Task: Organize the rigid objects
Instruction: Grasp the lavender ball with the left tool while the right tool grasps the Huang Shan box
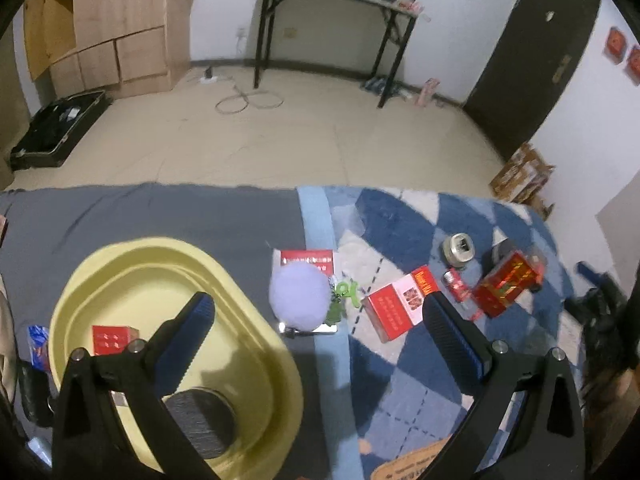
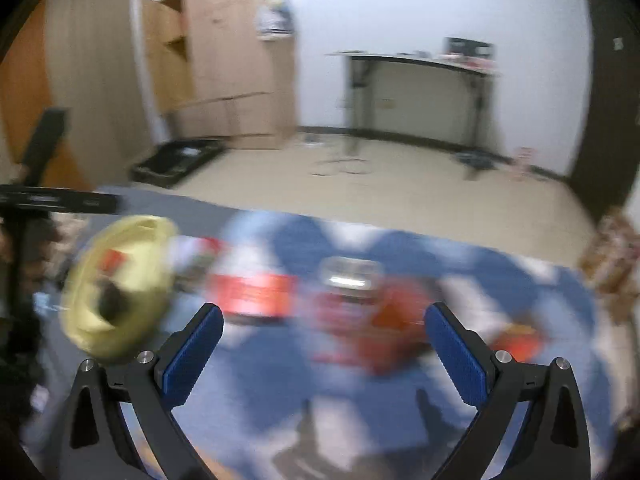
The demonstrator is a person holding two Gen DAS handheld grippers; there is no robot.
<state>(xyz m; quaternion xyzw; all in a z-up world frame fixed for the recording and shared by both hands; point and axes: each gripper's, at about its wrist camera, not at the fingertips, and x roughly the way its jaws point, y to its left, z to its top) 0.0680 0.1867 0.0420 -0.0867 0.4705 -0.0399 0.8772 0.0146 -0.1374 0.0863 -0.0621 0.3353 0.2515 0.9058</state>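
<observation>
Red cardboard boxes: one [image 1: 114, 339] lies in the oval yellow plastic tray [image 1: 256, 344] beside one dark round disc [image 1: 200, 424], three more [image 1: 396, 308] on the checkered blue cloth [image 1: 400, 384]. Left gripper [image 1: 316, 332] and right gripper [image 2: 322, 344] gape wide, empty.

Right wrist view: tabletop smeared by motion blur; red boxes [image 2: 256, 294] unreadable, metallic item [image 2: 349, 276] unidentifiable. Left wrist view: dark round object [image 1: 202, 424] in yellow tray [image 1: 256, 344] partly hidden behind left gripper [image 1: 320, 316] finger; orange-brown item [image 1: 412, 464] cut off at near edge.
</observation>
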